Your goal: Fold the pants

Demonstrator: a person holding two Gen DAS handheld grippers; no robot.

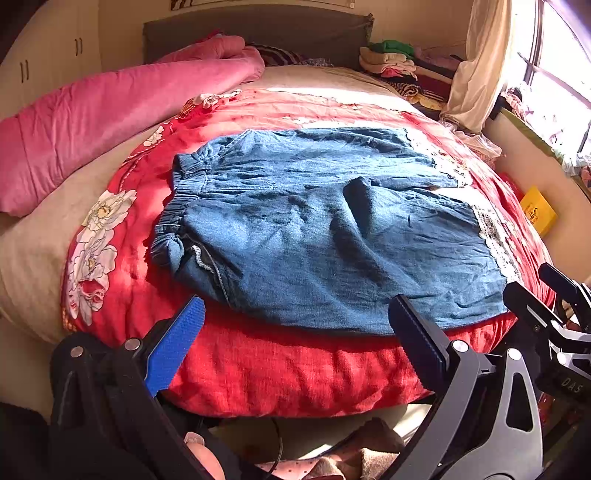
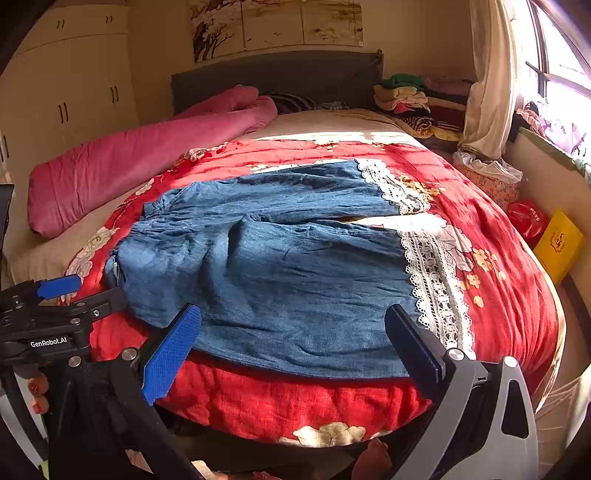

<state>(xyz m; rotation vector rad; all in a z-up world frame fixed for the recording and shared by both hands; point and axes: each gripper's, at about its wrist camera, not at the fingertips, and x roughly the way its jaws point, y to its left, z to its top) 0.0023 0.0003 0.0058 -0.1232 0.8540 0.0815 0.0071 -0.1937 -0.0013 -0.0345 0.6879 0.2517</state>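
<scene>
Blue denim pants with white lace hems [image 2: 280,266] flat on red floral bedspread [image 2: 509,288]. Right gripper [image 2: 293,345] spread wide, near pants' edge. Left gripper [image 2: 79,293] beside waistband.

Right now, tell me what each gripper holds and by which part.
Nothing: left gripper and right gripper hang open before the denim pants.

I am looking into a home bedroom. A bed [image 2: 332,125] fills my view, with a padded grey headboard [image 2: 277,74] at twelve o'clock and a red floral bedspread [image 2: 498,258] across it. A rolled pink quilt [image 2: 147,155] lies at ten o'clock, before cream wardrobe doors [image 2: 74,92]. Folded clothes [image 2: 413,99] are stacked at one o'clock, beside a cream curtain [image 2: 487,92] and a sunlit window [image 2: 561,55]. A painting [image 2: 277,26] hangs above the headboard.
</scene>
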